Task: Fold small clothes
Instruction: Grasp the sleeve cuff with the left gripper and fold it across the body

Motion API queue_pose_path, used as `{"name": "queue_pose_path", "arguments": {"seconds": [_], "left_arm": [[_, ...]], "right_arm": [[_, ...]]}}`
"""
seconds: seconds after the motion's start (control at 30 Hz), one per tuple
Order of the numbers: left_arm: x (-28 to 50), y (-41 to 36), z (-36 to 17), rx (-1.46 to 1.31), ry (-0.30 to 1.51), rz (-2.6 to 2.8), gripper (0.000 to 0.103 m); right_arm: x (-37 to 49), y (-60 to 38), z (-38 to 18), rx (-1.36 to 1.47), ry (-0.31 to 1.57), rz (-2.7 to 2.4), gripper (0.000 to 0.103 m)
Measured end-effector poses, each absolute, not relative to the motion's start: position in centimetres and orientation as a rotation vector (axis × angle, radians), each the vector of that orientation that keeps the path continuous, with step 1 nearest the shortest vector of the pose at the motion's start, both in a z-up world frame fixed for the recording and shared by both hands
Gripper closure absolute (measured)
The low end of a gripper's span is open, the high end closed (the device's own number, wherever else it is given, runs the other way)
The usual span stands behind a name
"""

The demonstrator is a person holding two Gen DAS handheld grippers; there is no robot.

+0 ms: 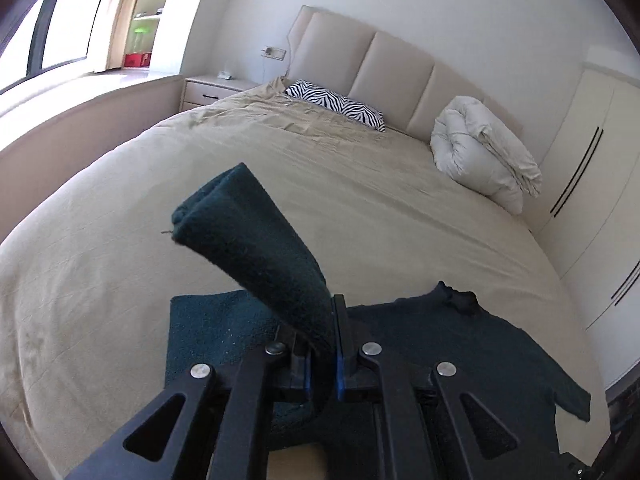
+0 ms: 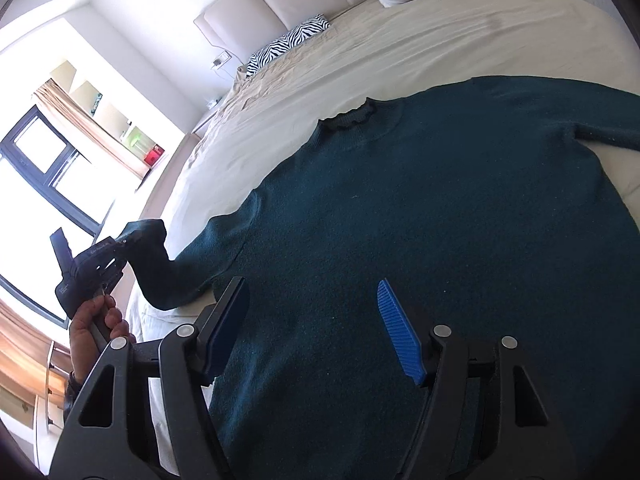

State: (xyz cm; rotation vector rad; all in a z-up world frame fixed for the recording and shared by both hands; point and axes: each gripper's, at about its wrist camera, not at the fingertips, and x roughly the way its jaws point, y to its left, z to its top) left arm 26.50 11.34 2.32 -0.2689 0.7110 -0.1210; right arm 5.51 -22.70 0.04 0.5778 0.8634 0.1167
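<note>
Beige sheet covers the bed [image 1: 328, 200], where a teal sweater [image 2: 420, 208] lies flat at lower frame. Left gripper [image 1: 322, 344] clamps its sleeve [image 1: 248, 240]; right gripper [image 2: 316, 320] hovers spread above. Padded headboard [image 1: 380, 64] upper centre, window [image 1: 48, 28] upper left.

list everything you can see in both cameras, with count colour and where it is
sweater: 1, dark teal, flat on the bed, one sleeve lifted
bed: 1, beige cover, fills the room
headboard: 1, cream, padded, at the wall
zebra pillow: 1, black and white, by the headboard
folded duvet: 1, white, beside the wardrobe
nightstand: 1, cream, near the window
wardrobe: 1, cream, side wall
window: 1, dark frame
left gripper: shut on the sleeve
right gripper: open above the sweater
hand: 1, holding the left gripper
</note>
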Motion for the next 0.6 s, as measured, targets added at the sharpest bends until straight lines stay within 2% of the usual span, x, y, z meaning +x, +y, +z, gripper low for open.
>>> {"name": "queue_pose_path", "arguments": {"seconds": [0.1, 0.2, 0.27, 0.33, 0.37, 0.4, 0.43, 0.47, 0.6], "left_arm": [[26.6, 0.2, 0.0, 0.006, 0.742, -0.212, 0.093], [25.0, -8.2, -5.2, 0.299, 0.77, -0.24, 0.089], [25.0, -10.7, -8.5, 0.415, 0.832, -0.252, 0.084], [23.7, -10.8, -9.6, 0.464, 0.809, -0.236, 0.078], [23.5, -10.4, -9.4, 0.455, 0.804, -0.234, 0.062], [23.4, -9.7, -9.0, 0.425, 0.808, -0.235, 0.037], [23.3, -8.6, -8.5, 0.373, 0.808, -0.241, 0.027], [22.9, -7.3, -7.7, 0.301, 0.798, -0.253, 0.02], [21.3, -1.4, -5.5, 0.049, 0.783, -0.245, 0.02]], "right_arm": [[5.7, -26.1, -1.0, 0.635, 0.858, 0.083, 0.038], [5.9, -29.1, -2.3, 0.677, 0.869, 0.047, 0.038], [6.3, -30.9, -3.4, 0.706, 0.888, 0.027, 0.037], [6.8, -32.4, -4.5, 0.726, 0.906, 0.013, 0.037], [7.2, -33.0, -5.0, 0.732, 0.917, 0.009, 0.037], [7.7, -33.4, -5.6, 0.742, 0.93, 0.011, 0.037], [8.4, -33.5, -6.1, 0.757, 0.94, 0.019, 0.037], [9.1, -33.6, -6.6, 0.774, 0.949, 0.029, 0.037], [13.2, -32.0, -7.5, 0.795, 0.977, 0.119, 0.037]]}}
